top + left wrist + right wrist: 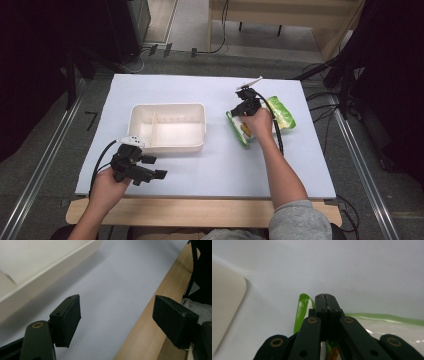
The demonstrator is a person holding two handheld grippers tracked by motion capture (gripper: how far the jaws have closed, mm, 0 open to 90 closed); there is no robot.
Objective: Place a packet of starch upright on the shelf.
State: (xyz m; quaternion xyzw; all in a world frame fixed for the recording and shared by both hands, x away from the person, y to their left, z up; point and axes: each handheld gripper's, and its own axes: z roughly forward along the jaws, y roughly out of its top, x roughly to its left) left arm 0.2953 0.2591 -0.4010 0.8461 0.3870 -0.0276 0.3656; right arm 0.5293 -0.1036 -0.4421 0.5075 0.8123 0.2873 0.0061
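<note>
lab: white-topped table [210, 170], black curtains [35, 60], floor cables [320, 95].

The left gripper [116, 320] hangs over the near edge of the desk [117, 287], its two black jaws standing wide apart with nothing between them. One jaw sits over the pale sheet covering the desk, the other over the bare wooden edge strip [150, 322]. A cream tray [50, 267] lies on the sheet at upper left, one long wall facing the gripper. Grey fabric [200, 311] shows past the wooden edge.
</note>
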